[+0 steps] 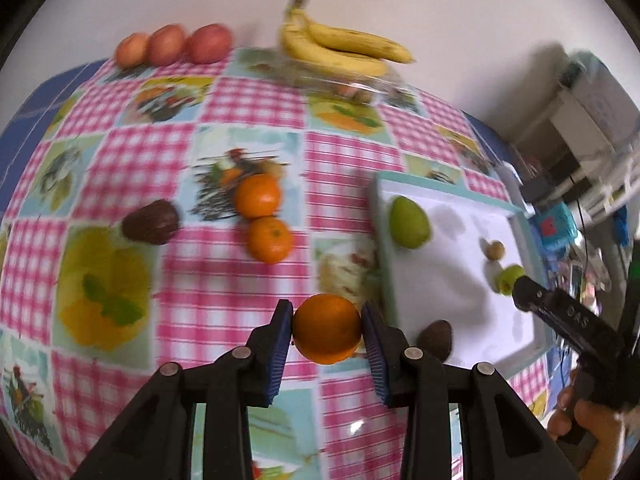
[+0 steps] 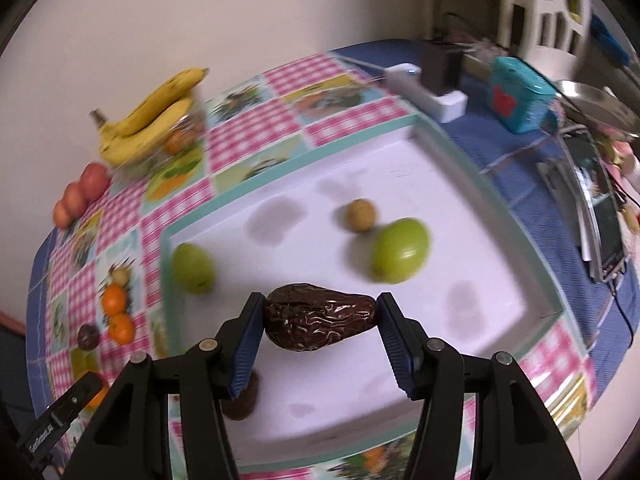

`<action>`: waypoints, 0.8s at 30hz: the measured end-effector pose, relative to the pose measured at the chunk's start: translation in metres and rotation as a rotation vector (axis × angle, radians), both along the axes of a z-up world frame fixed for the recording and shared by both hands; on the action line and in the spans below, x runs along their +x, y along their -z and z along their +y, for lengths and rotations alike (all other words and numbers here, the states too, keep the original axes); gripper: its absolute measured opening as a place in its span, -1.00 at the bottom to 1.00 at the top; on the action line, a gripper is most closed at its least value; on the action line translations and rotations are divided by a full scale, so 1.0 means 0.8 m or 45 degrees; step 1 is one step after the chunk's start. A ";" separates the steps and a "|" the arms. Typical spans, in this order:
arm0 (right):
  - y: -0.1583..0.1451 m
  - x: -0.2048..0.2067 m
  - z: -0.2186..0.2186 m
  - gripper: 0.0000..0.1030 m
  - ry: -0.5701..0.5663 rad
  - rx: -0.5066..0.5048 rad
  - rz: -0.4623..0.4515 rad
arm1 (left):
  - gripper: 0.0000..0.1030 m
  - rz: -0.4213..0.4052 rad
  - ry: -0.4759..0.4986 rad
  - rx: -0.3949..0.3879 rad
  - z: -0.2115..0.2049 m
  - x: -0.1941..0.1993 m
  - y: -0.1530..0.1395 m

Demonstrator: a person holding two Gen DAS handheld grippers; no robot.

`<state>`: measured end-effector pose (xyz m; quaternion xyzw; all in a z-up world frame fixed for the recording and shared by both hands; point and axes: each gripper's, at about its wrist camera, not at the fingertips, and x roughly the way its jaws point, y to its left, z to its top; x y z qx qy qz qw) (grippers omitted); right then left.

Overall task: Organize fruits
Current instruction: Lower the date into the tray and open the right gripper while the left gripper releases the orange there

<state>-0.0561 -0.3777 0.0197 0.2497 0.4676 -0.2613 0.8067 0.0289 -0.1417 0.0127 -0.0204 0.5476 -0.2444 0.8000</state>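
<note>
**A:** Over the white tray, the right gripper is clamped on a dark wrinkly avocado. The long axis runs straight across from one blue pad to the other, fat end toward the left pad, so it's pinched end to end and hanging above the tray floor.

**B:** And the other one?

**A:** The left gripper is closed on an orange, pads on both sides, held over the checked tablecloth just beside the tray's near-left edge. The tray lies to its right.

**B:** So who drops first?

**A:** My guess is the right: it's already above the tray. A big green fruit and a small tan one sit just ahead of the avocado, a smaller green one off to the left, so straight down looks free. Two more oranges and another dark avocado are out on the cloth.
</note>
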 end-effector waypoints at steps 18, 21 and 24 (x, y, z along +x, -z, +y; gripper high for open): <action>0.014 -0.041 -0.065 0.13 0.174 -0.028 0.035 | -0.27 -0.235 0.257 0.021 -0.113 -0.024 0.003; 0.019 -0.041 -0.068 0.13 0.176 -0.019 0.046 | -0.27 -0.207 0.242 0.030 -0.115 -0.019 0.015; 0.026 -0.040 -0.070 0.13 0.170 0.000 0.059 | -0.27 -0.182 0.253 0.054 -0.120 -0.020 0.029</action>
